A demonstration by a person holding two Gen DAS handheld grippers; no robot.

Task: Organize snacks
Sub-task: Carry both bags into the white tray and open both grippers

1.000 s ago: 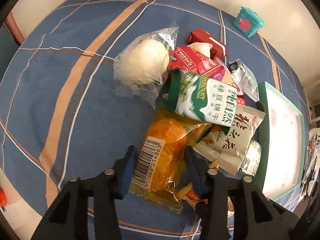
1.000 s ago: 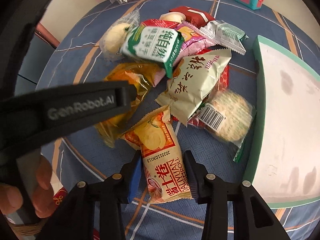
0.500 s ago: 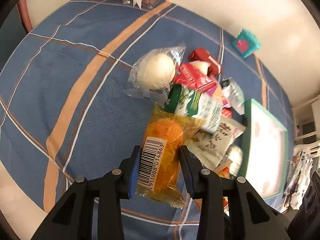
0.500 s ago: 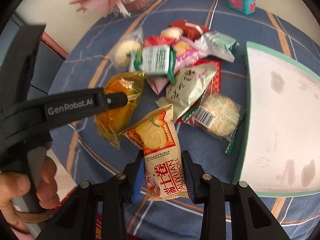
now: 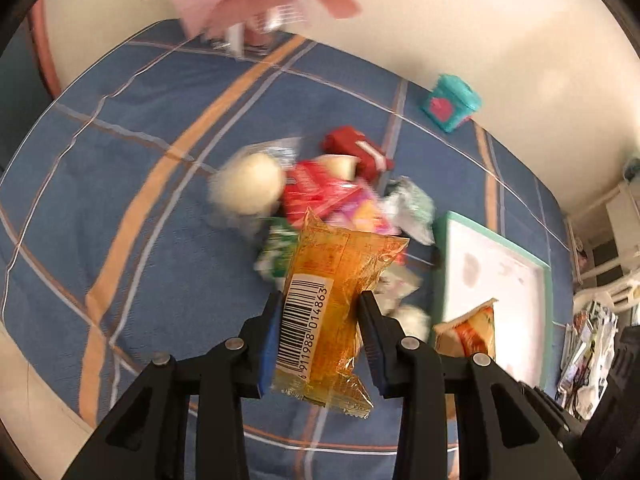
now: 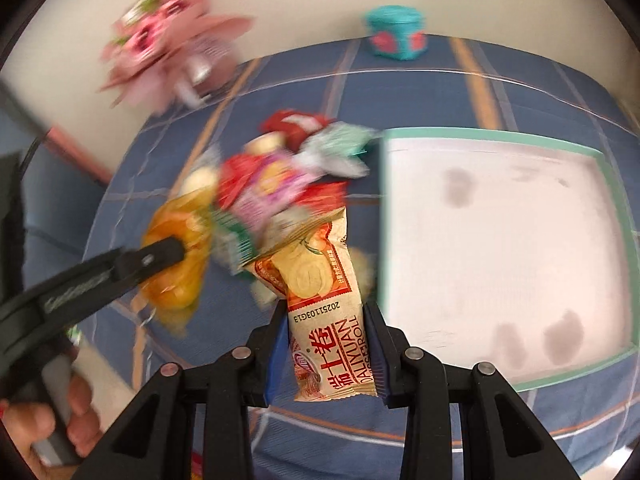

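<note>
Motion blur smears the snack pile on the blue plaid surface, so most wrappers there cannot be read. The pink bouquet is also blurred, and cut off at the top of the left wrist view. The left claw pinches an orange packet with a barcode, held clear of the pile. The right claw grips an egg-roll packet by its lower end, just beside the teal-rimmed tray. A teal box sits at the surface's far edge.
</note>
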